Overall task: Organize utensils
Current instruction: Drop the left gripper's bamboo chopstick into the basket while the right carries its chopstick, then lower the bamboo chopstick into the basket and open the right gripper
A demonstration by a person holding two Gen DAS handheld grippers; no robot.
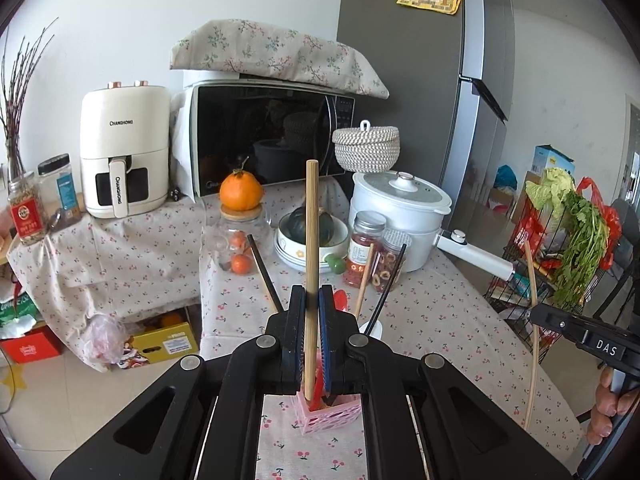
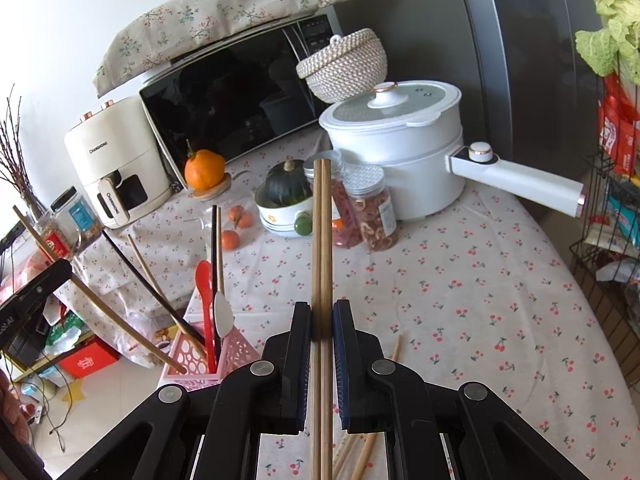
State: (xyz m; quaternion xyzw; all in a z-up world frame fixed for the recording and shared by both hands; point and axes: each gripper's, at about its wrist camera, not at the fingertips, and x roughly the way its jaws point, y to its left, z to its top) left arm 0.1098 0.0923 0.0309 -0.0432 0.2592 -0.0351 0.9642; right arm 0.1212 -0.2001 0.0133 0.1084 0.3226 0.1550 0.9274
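- The left gripper (image 1: 311, 294) is seen with its jaws pressed in on a single wooden chopstick (image 1: 311, 240); only the stick's width is left between the pads.
- That chopstick is held upright, its top end pointing to 12 o'clock above the jaws and its lower end reaching down into the pink slotted holder (image 1: 326, 416) directly beneath the gripper.
- In the right wrist view the same stick (image 2: 100, 304) is observed leaning from the holder toward 10 o'clock, with the left gripper's body at the frame's left edge.
- The right gripper (image 2: 322, 320) is found closed on a pair of wooden chopsticks (image 2: 322, 240), held side by side and touching; both pads are in contact with the pair.
- The pair runs from 6 o'clock to 12 o'clock through the jaws, its tips ending in front of the jars and white pot (image 2: 400, 140).
- The pink holder (image 2: 200, 356) is noted at the right gripper's 9 o'clock, at the near left edge of the cherry-print tablecloth (image 2: 460, 280).
- Already standing in the holder: a red spoon (image 2: 205, 300), a white spoon (image 2: 223, 314), black chopsticks (image 2: 152, 288) and further wooden ones.
- Loose wooden chopsticks (image 2: 360, 452) are recorded lying on the cloth beneath the right gripper, toward 5 o'clock; their number cannot be told.
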